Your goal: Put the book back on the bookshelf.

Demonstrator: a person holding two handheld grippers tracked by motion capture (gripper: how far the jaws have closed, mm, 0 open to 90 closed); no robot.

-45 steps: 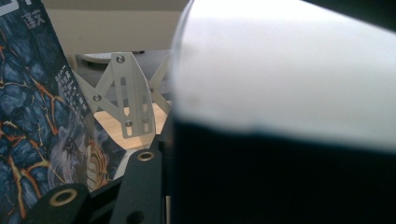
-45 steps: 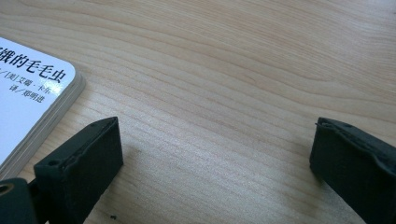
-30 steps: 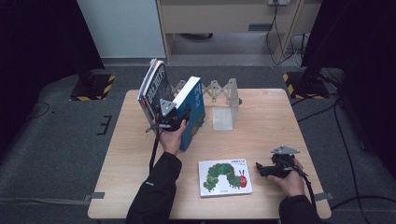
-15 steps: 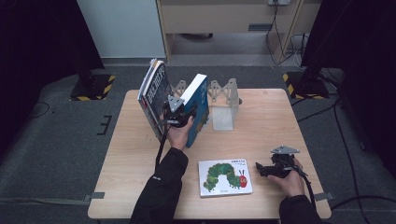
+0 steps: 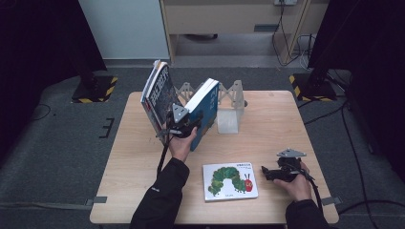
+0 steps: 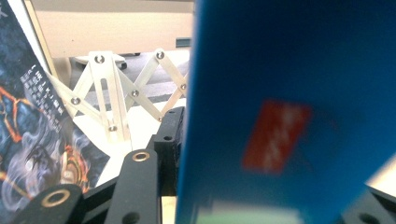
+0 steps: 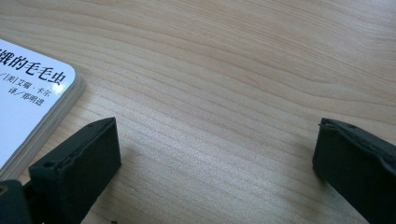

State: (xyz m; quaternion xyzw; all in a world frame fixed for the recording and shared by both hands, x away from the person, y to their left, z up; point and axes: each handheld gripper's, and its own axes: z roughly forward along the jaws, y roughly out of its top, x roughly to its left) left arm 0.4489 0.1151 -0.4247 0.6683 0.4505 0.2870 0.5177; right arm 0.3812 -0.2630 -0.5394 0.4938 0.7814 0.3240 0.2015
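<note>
A blue book (image 5: 207, 107) stands tilted on the table between a dark-covered book (image 5: 160, 95) and a white accordion rack (image 5: 231, 98). My left gripper (image 5: 191, 120) is shut on the blue book's lower half, and its jaws have just been opening a little with the book between them. In the left gripper view the blue cover (image 6: 289, 93) is pressed against one black finger (image 6: 140, 186). The dark book (image 6: 28, 140) and the rack (image 6: 116, 93) are behind it. My right gripper (image 5: 265, 172) rests open on the table beside a white caterpillar picture book (image 5: 230, 180), with bare wood between its jaws (image 7: 215, 154).
The dark book leans at the rack's left end. The picture book (image 7: 28, 88) lies flat near the table's front edge (image 5: 215, 220). A cable trails from each gripper. Dark stands with yellow-black feet (image 5: 310, 81) stand on the floor beyond the table.
My left gripper has carried the blue book slightly to the right, away from the dark book and closer to the rack. The right gripper has stayed where it was.
</note>
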